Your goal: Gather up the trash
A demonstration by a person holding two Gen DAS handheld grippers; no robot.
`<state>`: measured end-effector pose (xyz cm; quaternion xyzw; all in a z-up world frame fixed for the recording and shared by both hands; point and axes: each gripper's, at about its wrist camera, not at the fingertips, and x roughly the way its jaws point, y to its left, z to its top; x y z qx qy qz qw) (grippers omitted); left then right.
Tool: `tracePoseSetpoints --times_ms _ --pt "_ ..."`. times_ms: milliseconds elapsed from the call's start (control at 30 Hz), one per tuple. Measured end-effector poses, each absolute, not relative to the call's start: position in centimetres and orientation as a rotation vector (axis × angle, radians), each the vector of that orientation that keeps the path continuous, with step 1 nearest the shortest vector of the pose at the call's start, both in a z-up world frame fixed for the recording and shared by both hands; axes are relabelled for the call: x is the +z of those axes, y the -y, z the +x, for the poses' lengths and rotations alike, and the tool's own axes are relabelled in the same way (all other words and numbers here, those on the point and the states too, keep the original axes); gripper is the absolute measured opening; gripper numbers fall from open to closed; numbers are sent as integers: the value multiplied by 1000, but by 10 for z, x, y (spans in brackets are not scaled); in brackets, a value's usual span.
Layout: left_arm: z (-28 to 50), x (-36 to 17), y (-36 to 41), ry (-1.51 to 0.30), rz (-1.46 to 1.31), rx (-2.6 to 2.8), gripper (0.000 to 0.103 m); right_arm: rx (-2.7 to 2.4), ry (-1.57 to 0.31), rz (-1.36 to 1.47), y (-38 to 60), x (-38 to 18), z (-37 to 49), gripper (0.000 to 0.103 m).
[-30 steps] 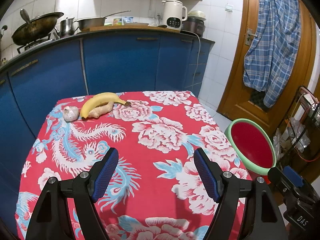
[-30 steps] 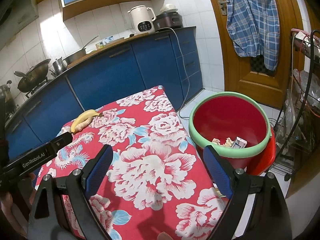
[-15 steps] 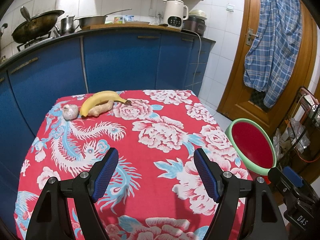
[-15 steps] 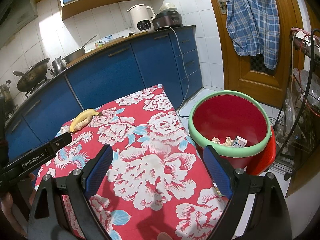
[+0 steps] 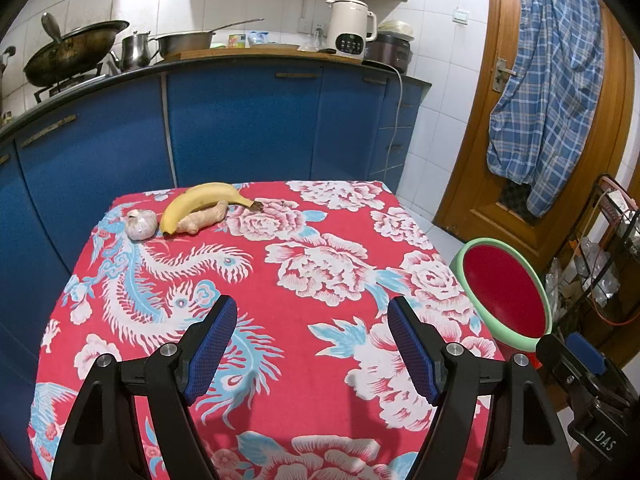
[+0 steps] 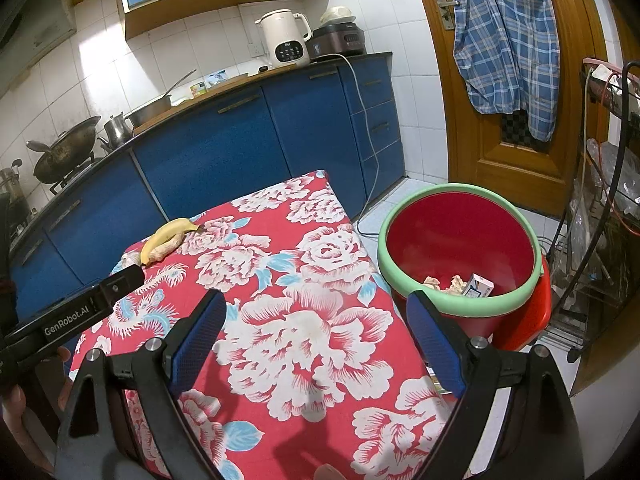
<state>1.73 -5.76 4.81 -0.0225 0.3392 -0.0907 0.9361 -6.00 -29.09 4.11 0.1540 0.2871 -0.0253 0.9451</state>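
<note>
1. While both tools hang above the flowered cloth, the left gripper [image 5: 312, 344] has its blue fingers [image 5: 210, 350] spread wide, nothing between them but red fabric.
2. Same story for the right gripper [image 6: 316, 338]: fingers [image 6: 436, 344] wide apart and empty, poised over a big white peony near the desk's right edge.
3. Under them lies the desk [image 5: 304, 312], draped in a red cloth with white flowers and a pale blue dragon.
4. Out at the far left corner, a banana [image 5: 200, 200] curves over a knob of ginger [image 5: 204, 218], the two touching, and a garlic bulb [image 5: 140, 224] sits just beside them to the left.
5. The trash is off the desk: a small white-and-blue box [image 6: 478, 286] and crumpled paper scraps [image 6: 444, 283] lie at the bottom of the red bucket [image 6: 460, 240] with the green rim, which stands on the floor just beside the desk's right edge.
6. In the right wrist view, the left tool's black body juts in from the left edge, with a hand [image 6: 16, 408] partly visible below it.
7. Behind it all run blue cabinets [image 5: 240, 120], with a wok [image 5: 72, 52], pots and a white kettle [image 5: 350, 28] on top.
8. A plaid shirt [image 6: 504, 36] hangs on the wooden door [image 6: 516, 152].
</note>
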Motion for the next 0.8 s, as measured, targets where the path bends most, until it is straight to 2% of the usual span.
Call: tracePoseSetpoints --times_ms 800 --pt "16 52 53 -682 -53 -186 78 -44 -586 293 285 48 -57 91"
